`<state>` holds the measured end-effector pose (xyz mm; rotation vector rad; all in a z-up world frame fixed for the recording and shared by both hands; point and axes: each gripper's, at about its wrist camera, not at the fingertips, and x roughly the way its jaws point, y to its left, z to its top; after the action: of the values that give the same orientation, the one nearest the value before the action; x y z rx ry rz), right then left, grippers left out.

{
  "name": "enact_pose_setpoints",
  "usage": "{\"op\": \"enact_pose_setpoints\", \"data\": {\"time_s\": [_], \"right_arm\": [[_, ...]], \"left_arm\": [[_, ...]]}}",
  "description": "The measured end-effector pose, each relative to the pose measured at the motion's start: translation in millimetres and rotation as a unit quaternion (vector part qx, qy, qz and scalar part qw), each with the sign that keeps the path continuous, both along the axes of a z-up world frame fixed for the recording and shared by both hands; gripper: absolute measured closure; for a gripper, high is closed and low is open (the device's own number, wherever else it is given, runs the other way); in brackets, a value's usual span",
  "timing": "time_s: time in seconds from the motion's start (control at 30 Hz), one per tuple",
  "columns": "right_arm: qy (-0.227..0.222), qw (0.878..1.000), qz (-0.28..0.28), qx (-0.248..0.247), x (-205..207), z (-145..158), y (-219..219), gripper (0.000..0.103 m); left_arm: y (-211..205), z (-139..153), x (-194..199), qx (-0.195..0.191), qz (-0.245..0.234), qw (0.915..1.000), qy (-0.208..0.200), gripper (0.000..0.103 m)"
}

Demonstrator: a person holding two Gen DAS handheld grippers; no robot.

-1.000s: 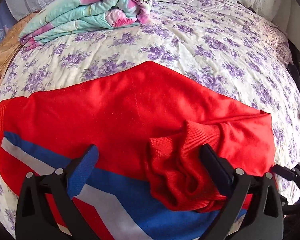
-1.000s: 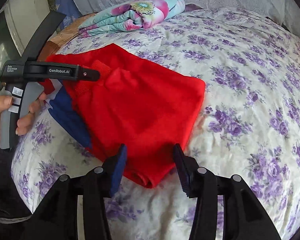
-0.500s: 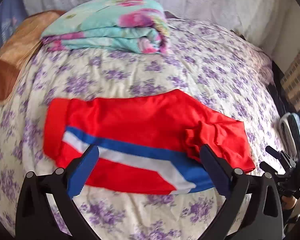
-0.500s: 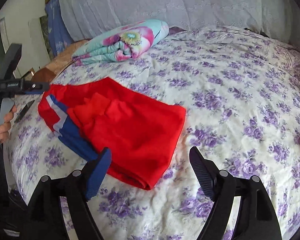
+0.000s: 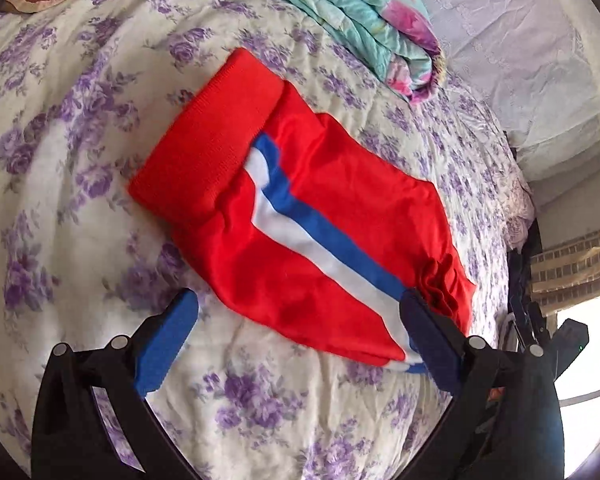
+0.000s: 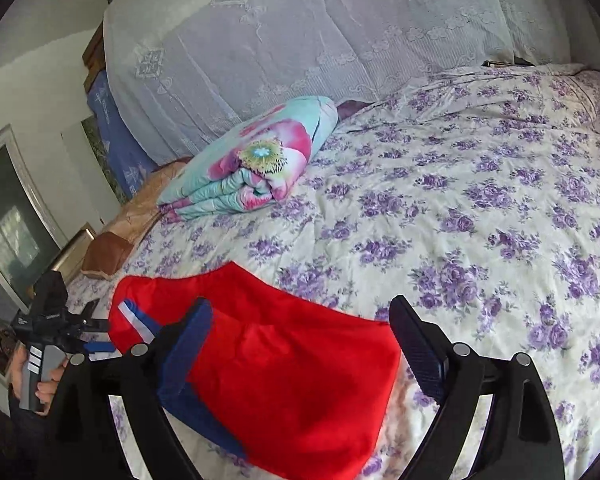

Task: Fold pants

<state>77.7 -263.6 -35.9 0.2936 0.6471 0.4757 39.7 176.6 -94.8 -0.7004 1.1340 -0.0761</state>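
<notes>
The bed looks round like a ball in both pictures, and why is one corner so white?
Left wrist view: the fisheye lens bends the flat bed into a dome, and window daylight washes out at lower right. Right wrist view: the same bulge, with dark rounded corners, but the red pants look sharp.

The left gripper (image 5: 296, 332) has its jaws spread wide, nothing pinched between the blue-padded fingers (image 5: 164, 344). The right gripper (image 6: 300, 344) is likewise spread wide and holds nothing. The person's left hand (image 6: 40, 384) wraps the left gripper's handle.
</notes>
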Motion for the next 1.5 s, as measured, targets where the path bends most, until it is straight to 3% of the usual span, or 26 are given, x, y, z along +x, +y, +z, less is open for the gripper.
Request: {"op": "enact_pose_setpoints", "data": {"time_s": [0.2, 0.3, 0.33, 0.37, 0.43, 0.53, 0.67, 0.73, 0.8, 0.87, 0.9, 0.97, 1.03, 1.1, 1.2, 1.3, 1.37, 1.43, 1.5], "right_arm": [[0.024, 0.999, -0.01, 0.018, 13, -17, -15, 0.013], [0.03, 0.999, 0.001, 0.021, 14, -22, -12, 0.013], [0.032, 0.999, 0.004, 0.021, 15, -23, -11, 0.013], [0.034, 0.999, 0.004, 0.02, 15, -25, -11, 0.013], [0.039, 0.999, 0.0, 0.013, 16, -28, -10, 0.013], [0.043, 0.999, 0.002, 0.007, 16, -31, -8, 0.013], [0.048, 0.999, 0.019, -0.002, 14, -34, 1, 0.013], [0.05, 0.998, 0.023, -0.002, 14, -36, 3, 0.013], [0.058, 0.998, 0.023, 0.004, 15, -39, 1, 0.013], [0.077, 0.996, 0.025, 0.029, 19, -44, -5, 0.013], [0.084, 0.995, 0.022, 0.04, 21, -46, -10, 0.013], [0.094, 0.995, 0.014, 0.039, 25, -51, -16, 0.013], [0.104, 0.994, 0.0, 0.033, 28, -56, -22, 0.013], [0.121, 0.991, -0.002, 0.051, 31, -63, -28, 0.013], [0.129, 0.99, -0.002, 0.061, 32, -66, -31, 0.013], [0.127, 0.99, 0.015, 0.066, 31, -65, -25, 0.013], [0.134, 0.988, 0.03, 0.077, 30, -65, -20, 0.013], [0.149, 0.984, 0.04, 0.093, 32, -66, -16, 0.013], [0.154, 0.983, 0.043, 0.095, 32, -63, -11, 0.012]], "left_arm": [[10, -14, 20, 0.0, 0.014, 0.9999, 0.007, 0.006], [15, -16, 38, 0.025, 0.029, 0.9992, 0.011, 0.02], [14, -14, 40, 0.041, 0.035, 0.9985, 0.011, 0.031], [10, -10, 42, 0.064, 0.036, 0.9973, 0.007, 0.058], [1, -6, 44, 0.08, 0.004, 0.9968, -0.006, 0.078], [-18, 15, 35, 0.147, -0.005, 0.9889, -0.02, 0.082], [-69, 84, 16, 0.203, -0.043, 0.9733, -0.098, 0.082], [-107, 114, 10, 0.22, -0.079, 0.9625, -0.137, 0.082], [-150, 130, 12, 0.219, -0.129, 0.9536, -0.161, 0.072], [-187, 130, 17, 0.189, -0.174, 0.9504, -0.176, 0.02], [-207, 124, 22, 0.184, -0.192, 0.9476, -0.177, 0.015], [-242, 103, 36, 0.169, -0.24, 0.9432, -0.156, 0.013], [-260, 76, 51, 0.127, -0.285, 0.9447, -0.102, 0.013], [-255, 57, 56, 0.099, -0.271, 0.9554, -0.065, 0.014], [-232, 63, 40, 0.08, -0.238, 0.9654, -0.071, 0.014], [-199, 83, 25, 0.125, -0.174, 0.971, -0.106, 0.008], [-185, 88, 23, 0.182, -0.125, 0.9663, -0.132, 0.005], [-178, 78, 29, 0.238, -0.099, 0.9583, -0.123, 0.005], [-175, 57, 38, 0.238, -0.117, 0.9588, -0.102, 0.005]]}}
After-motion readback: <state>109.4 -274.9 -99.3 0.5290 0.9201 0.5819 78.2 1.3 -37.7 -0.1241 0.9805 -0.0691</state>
